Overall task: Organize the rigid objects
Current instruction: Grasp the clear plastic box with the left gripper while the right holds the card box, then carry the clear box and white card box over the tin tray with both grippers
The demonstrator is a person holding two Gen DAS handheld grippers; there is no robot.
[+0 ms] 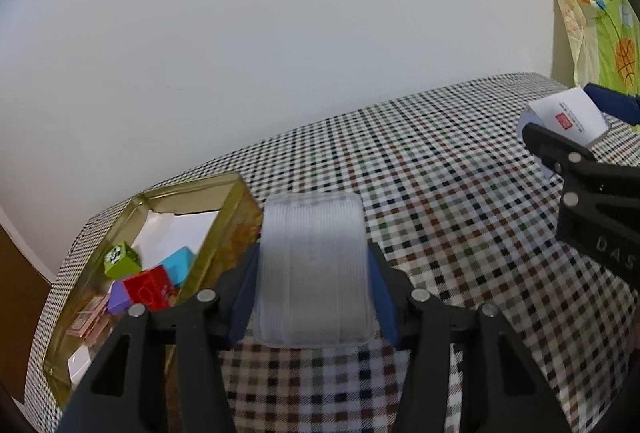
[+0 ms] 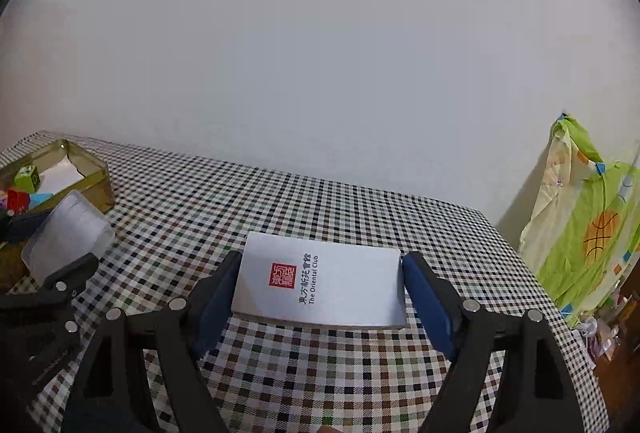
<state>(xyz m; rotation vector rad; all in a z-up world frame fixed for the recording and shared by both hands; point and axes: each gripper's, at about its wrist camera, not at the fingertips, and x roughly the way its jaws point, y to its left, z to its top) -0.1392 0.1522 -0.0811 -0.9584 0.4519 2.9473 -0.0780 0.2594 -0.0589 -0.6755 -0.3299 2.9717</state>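
**Two boxes held, one per hand-held gripper, above the checked table**

Clamped between the blue pads of the left hand-held gripper (image 1: pixel 314 287): one translucent, ribbed, rounded plastic box (image 1: pixel 314 269), pressed on both its sides, jaws at a middling width, box lifted off the checked tablecloth of the table (image 1: pixel 460 201). Just to the left of that hand-held gripper and a little ahead: one open gold-coloured rectangular tin (image 1: pixel 236 217) lined with white paper. Inside it, four small cubes in plain sight: one green cube (image 1: pixel 121 259), one light blue cube (image 1: pixel 179 265), one red cube (image 1: pixel 147 288), one purple cube (image 1: pixel 118 299); nearer the camera, a pinkish flat item (image 1: pixel 86 321), too blurred to identify.

Clamped between the blue pads of the right hand-held gripper (image 2: pixel 322 285): one flat white rectangular card box (image 2: pixel 352 285) bearing a red square seal and dark lettering, gripped across its long dimension, jaws wide, pads touching both short ends. Lying crosswise straight ahead of the fingers, its printed top tilted toward the camera.

Well off to the right of the right hand-held gripper, beyond the table's edge: one green and yellow printed cloth (image 2: pixel 588 217) with a basketball motif, hanging by the pale wall.
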